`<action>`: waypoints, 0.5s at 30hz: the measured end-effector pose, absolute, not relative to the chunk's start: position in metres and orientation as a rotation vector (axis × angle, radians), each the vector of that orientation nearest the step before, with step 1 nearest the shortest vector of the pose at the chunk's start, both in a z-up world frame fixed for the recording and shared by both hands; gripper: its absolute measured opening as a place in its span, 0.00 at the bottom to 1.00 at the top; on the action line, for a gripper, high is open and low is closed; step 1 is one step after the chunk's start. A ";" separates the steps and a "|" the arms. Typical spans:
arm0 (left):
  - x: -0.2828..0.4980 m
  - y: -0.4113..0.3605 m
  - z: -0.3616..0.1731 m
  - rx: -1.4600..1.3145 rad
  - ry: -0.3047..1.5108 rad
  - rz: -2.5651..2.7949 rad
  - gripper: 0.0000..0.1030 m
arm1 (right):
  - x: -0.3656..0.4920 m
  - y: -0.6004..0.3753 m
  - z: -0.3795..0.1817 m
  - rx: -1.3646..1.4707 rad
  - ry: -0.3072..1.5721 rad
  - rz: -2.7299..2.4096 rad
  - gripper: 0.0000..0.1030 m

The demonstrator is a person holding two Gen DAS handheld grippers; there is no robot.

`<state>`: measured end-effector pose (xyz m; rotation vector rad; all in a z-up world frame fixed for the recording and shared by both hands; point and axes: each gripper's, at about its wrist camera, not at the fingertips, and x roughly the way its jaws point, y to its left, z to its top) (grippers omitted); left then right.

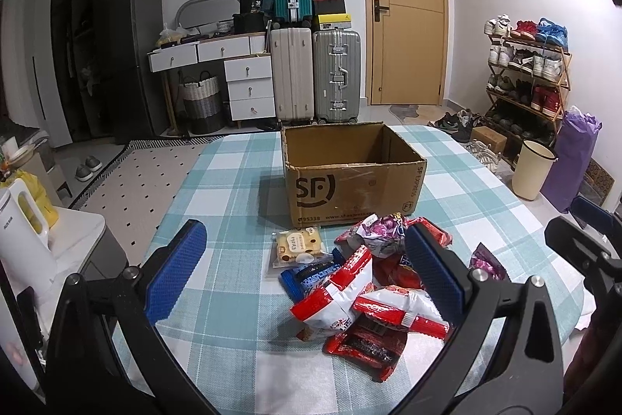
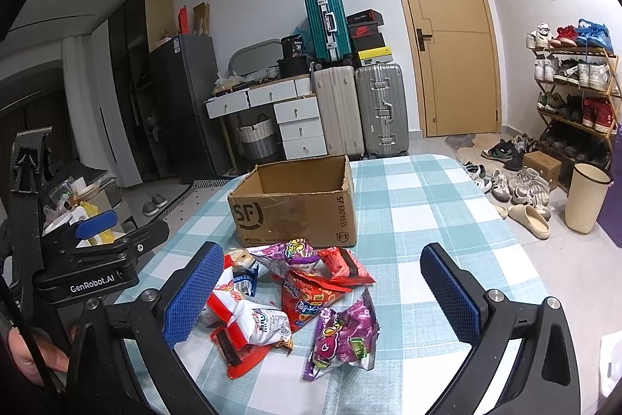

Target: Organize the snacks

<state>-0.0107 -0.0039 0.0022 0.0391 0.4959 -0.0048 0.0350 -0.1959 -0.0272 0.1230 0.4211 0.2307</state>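
heap of red, white and purple foil snack packets (image 2: 295,298) piled on checked teal-and-white surface (image 2: 427,205), just before empty brown cardboard box (image 2: 295,205); left tongs (image 1: 307,271) and right tongs (image 2: 322,290) both held wide apart, nothing gripped.

A home entryway; stacked suitcases (image 1: 315,76), a loaded shoe rack (image 1: 528,72), a fridge (image 1: 128,57), wooden door (image 1: 406,10).

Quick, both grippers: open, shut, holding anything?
Left gripper: open, holding nothing, above the snack pile.
Right gripper: open, holding nothing.
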 end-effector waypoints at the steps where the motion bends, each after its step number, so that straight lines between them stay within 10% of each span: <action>1: -0.011 -0.004 0.002 0.038 0.496 -0.004 0.99 | 0.035 -0.195 -0.027 0.122 0.421 0.231 1.00; 15: -0.005 0.001 -0.005 0.018 0.506 -0.016 0.99 | 0.034 -0.208 -0.037 0.123 0.456 0.232 1.00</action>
